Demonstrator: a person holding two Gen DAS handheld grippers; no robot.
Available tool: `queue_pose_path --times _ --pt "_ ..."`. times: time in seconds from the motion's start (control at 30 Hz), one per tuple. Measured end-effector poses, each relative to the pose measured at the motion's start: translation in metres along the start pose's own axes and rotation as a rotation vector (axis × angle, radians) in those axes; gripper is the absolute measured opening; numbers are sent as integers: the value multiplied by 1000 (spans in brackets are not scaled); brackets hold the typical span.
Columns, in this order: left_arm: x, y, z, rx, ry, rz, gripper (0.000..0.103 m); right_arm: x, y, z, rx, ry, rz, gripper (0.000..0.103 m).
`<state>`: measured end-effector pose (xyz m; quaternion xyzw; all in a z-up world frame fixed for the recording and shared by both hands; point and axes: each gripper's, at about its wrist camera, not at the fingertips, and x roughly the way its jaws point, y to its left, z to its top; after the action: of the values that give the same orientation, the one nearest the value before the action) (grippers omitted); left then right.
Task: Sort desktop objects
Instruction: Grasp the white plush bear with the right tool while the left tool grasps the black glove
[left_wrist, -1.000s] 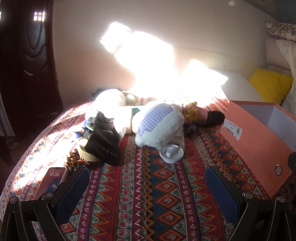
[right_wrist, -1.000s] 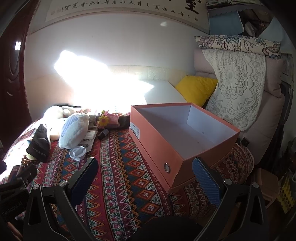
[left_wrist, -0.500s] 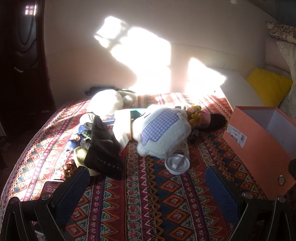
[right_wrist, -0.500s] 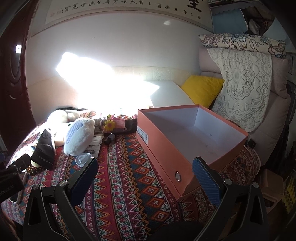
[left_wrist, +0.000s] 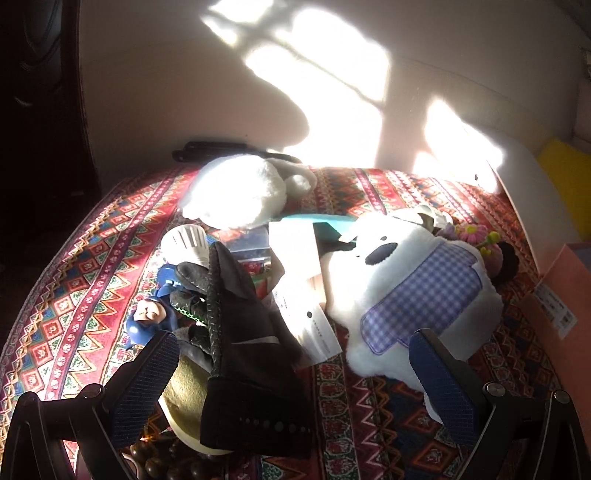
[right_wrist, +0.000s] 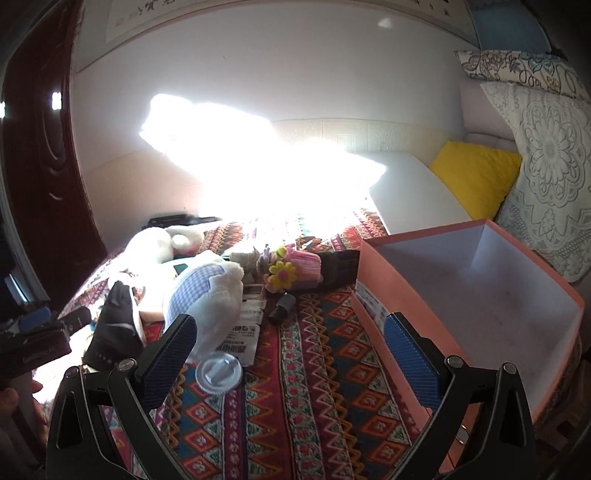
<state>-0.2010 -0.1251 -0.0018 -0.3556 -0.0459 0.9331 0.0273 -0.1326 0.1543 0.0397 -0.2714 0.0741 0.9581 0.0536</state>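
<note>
Evidently an approach step: left hand-held gripper (left_wrist: 293, 373) hangs low over the heap of clutter, jaws spread wide, nothing between them. Black fabric glove-like item (left_wrist: 247, 354) lies straight ahead between the blue pads, draped over a tan, cream-rimmed object (left_wrist: 183, 402) I cannot identify. Judged target: the black item, though not certain.

Right hand-held gripper (right_wrist: 291, 358) also spread and empty, held above the patterned red woven cloth (right_wrist: 295, 406) covering the desk. Open salmon-orange cardboard box with white interior (right_wrist: 480, 295) sits at the right, nothing visible inside; sorting looks barely begun.

Next move calls for lowering the left jaws around the black fabric alone and closing on a fold; soft, limp material, likely to drag neighbours.

Around the target:
- white plush toy with lilac gingham patch (left_wrist: 417, 288), just beside, on the right
- white paper packet (left_wrist: 303, 291) touching the fabric's right edge
- small blue-clad figurine (left_wrist: 151, 317), left, partly tucked under
- dark wooden beads (left_wrist: 162, 461) at the near edge
- round white plastic lid (right_wrist: 219, 373) near the right gripper's left pad

Harsh sunlight washes out the far side.
</note>
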Motion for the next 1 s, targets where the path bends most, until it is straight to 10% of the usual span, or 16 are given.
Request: queue_pose_path --times 0.33,0.5,0.7,0.83,1.0 --pt "67 11 -2 -22 168 -114 85 165 -40 43 419 267 198 90" --pt "81 13 6 -47 185 -183 11 220 -29 52 365 317 120 90" --pt "64 3 10 -32 151 -213 4 219 -20 47 373 364 141 91" --pt "45 0 4 -30 148 -237 4 198 7 37 378 414 366 96" --pt "58 -4 -10 -17 223 -241 18 222 43 15 317 516 438 99"
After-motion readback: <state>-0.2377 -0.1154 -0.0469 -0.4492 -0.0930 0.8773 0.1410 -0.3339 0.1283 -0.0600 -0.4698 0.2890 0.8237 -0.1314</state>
